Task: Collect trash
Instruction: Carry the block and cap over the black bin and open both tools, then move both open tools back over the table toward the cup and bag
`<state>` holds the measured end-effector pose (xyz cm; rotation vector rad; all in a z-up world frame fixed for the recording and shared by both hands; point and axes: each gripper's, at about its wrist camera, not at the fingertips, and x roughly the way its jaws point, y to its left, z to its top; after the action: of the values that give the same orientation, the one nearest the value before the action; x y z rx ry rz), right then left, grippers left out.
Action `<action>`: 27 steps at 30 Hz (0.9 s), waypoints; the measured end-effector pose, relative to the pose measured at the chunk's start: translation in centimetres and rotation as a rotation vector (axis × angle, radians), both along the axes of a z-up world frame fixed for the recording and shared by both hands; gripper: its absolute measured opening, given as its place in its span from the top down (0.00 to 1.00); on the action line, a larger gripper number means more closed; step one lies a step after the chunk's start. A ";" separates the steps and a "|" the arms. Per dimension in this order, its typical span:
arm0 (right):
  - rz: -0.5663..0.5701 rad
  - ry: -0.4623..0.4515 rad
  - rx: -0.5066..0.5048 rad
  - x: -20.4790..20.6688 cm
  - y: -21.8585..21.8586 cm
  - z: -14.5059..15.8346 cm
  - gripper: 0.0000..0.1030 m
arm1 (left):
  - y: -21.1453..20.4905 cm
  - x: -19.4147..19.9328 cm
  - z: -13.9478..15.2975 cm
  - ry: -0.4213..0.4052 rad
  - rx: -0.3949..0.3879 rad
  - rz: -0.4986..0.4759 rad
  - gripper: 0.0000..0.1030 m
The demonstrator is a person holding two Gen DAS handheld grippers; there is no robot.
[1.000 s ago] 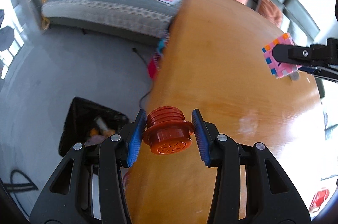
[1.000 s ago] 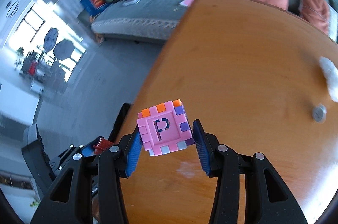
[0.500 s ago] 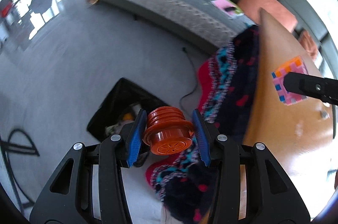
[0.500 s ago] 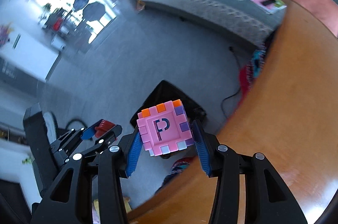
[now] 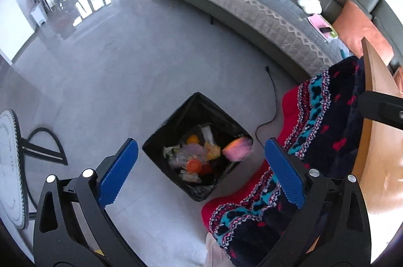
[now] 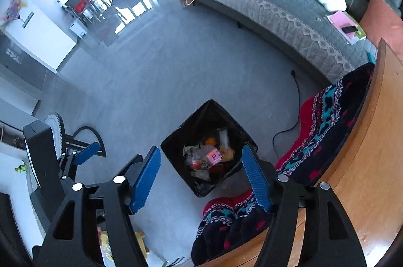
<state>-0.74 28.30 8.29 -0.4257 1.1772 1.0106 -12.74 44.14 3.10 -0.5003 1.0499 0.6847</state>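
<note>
A black bag-lined trash bin [image 5: 176, 116] [image 6: 191, 126] stands on the grey floor below both grippers. The orange ribbed cap [image 5: 194, 164] [image 6: 194, 164] lies among the trash inside. The pink cube with a "P" [image 6: 214, 155] rests in the bin too; in the left wrist view it is a pink blur [image 5: 238, 148] at the bin's right side. My left gripper [image 5: 201, 166] is over the bin, its jaws opening wide with nothing between them. My right gripper [image 6: 201, 175] hangs over the bin as well, jaws opening and empty. A blue pad of the left gripper [image 6: 85, 151] shows at the left.
A red, navy and teal patterned blanket [image 5: 322, 121] [image 6: 327, 116] hangs off the wooden table's edge [image 5: 377, 141] [image 6: 372, 141] right beside the bin. A black cable [image 5: 273, 96] lies on the floor. A grey sofa [image 5: 252, 2] runs along the back; a fan [image 5: 10, 166] stands at the left.
Both grippers swung left off the table to above the bin. Both opened: the orange cap left the left gripper and the pink cube left the right one, and both now lie in the bin.
</note>
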 end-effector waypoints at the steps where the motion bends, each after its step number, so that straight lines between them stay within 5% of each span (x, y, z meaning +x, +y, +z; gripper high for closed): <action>1: -0.003 0.002 0.002 0.2 -0.2 0.0 0.34 | 0.0 0.0 0.0 0.002 0.003 0.003 0.06; 12: -0.090 0.032 0.028 2.6 -5.1 0.4 0.34 | -3.4 2.0 1.2 -0.005 0.026 -0.079 0.06; 27: -0.315 0.023 0.091 8.2 -19.9 2.2 0.34 | -15.3 9.7 4.5 -0.067 0.063 -0.323 0.06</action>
<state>7.41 8.44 10.48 -0.1499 1.1705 0.7924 -3.03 28.87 7.58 -0.2882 1.0138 0.4100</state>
